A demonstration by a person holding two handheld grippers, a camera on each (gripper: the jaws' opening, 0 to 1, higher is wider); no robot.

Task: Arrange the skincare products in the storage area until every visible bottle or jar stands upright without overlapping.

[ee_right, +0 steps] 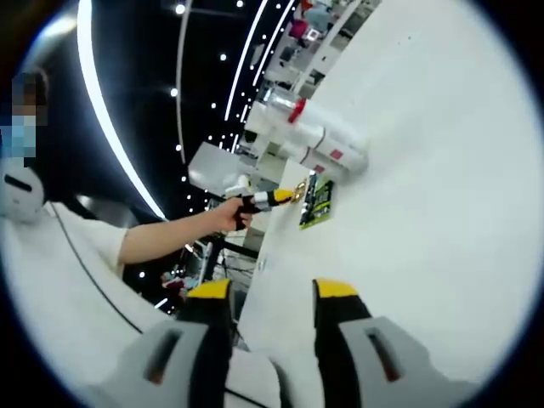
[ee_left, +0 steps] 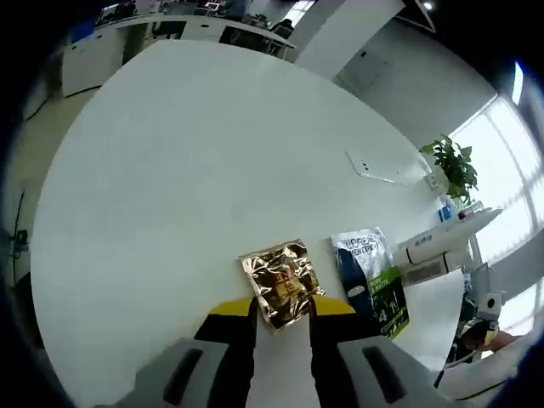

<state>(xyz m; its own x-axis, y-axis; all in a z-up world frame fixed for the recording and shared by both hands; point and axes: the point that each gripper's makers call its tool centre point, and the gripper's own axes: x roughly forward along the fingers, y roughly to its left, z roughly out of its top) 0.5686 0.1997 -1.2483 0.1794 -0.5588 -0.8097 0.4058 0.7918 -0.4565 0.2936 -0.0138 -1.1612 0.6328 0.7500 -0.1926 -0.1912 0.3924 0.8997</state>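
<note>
Left claw (ee_left: 282, 316) hangs low over the white worktop (ee_left: 195, 170) with its yellow-tipped jaws spread, gripping nothing; a crinkled gold foil sachet (ee_left: 279, 280) lies flat between and just beyond the tips. To its right, near it but apart, a dark blue and green sachet (ee_left: 374, 280) also lies flat. Farther right stand white bottles (ee_left: 429, 251) and a potted plant (ee_left: 450, 166). Right claw (ee_right: 274, 293) is likewise wide and empty, looking across the worktop at the other claw (ee_right: 285, 196) in a person's hand (ee_right: 229, 212), beside the green sachet (ee_right: 316, 202) and white bottles (ee_right: 327, 140).
</note>
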